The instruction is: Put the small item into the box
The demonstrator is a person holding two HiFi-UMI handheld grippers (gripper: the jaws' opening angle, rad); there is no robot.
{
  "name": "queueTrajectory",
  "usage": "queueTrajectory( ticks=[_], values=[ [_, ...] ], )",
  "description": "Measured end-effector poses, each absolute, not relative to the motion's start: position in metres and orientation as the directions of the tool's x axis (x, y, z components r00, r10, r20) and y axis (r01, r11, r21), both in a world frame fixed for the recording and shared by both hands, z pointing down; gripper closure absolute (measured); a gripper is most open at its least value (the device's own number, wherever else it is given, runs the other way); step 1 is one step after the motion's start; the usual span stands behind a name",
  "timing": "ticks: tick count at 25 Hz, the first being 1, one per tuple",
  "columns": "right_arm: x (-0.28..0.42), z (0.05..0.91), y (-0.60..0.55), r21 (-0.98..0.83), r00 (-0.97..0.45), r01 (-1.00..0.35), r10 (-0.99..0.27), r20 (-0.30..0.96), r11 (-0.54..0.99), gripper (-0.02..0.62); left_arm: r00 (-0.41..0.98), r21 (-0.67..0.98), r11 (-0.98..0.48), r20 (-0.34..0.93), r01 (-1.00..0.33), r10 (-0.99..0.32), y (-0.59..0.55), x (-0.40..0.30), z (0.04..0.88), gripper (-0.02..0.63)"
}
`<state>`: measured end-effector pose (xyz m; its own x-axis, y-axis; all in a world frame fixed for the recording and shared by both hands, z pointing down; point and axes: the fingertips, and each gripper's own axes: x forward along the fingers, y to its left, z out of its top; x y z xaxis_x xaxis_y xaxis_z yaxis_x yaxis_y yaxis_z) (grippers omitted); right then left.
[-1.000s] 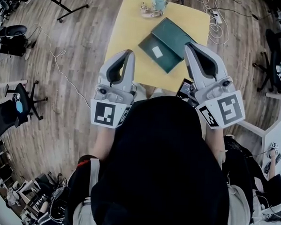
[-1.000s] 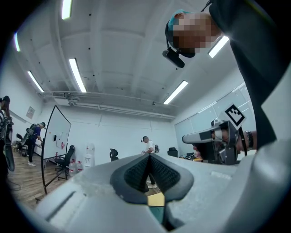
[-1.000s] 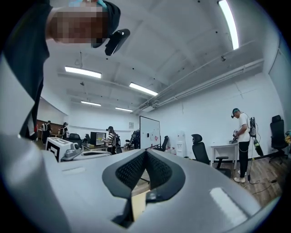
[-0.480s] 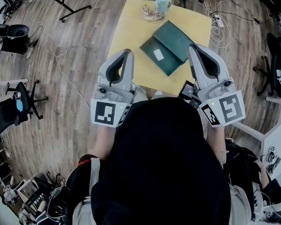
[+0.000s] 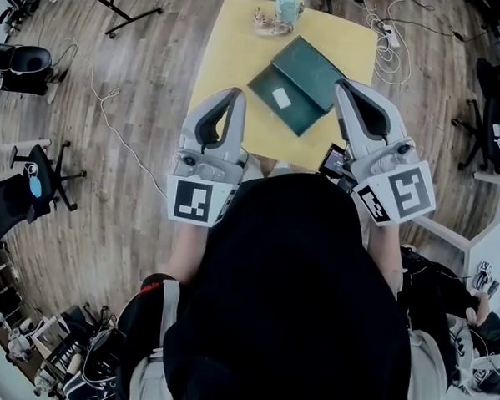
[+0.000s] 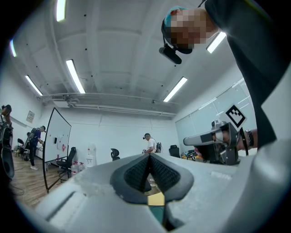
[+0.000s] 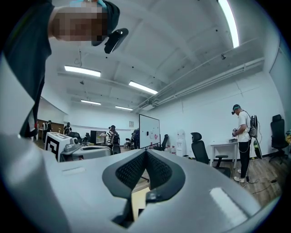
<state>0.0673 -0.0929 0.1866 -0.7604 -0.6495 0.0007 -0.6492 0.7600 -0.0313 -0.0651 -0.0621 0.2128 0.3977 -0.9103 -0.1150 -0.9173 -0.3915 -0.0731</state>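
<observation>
head view: green box (image 5: 299, 85) lies open on tabletop (image 5: 233, 52).
small white item (image 5: 281, 97): rests on the box panel, between both tips.
left gripper (image 5: 236, 92): jaws pressed together, empty; item at 3 o'clock.
right gripper (image 5: 340, 84): jaws pressed together, empty; item at 8 o'clock.

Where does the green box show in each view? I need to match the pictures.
Head view: green box upper centre, on the yellow table.
Left gripper view: bottom centre, only a dark green sliver, probably the box.
Right gripper view: not in it.
Shared landmark: the yellow table, a small patch at bottom centre in both gripper views.
</observation>
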Motion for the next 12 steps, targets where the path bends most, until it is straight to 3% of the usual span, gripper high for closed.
queueTrajectory(
  ticks=[12],
  values=[
    [0.0679,0.1942,-0.0970,-0.040,-0.757,-0.653,-0.653,0.016,0.757,0.595,0.396,-0.068,-0.391,-0.101,-0.918,-0.912,-0.0652,-0.0656,0.2186,0.604]
  ],
)
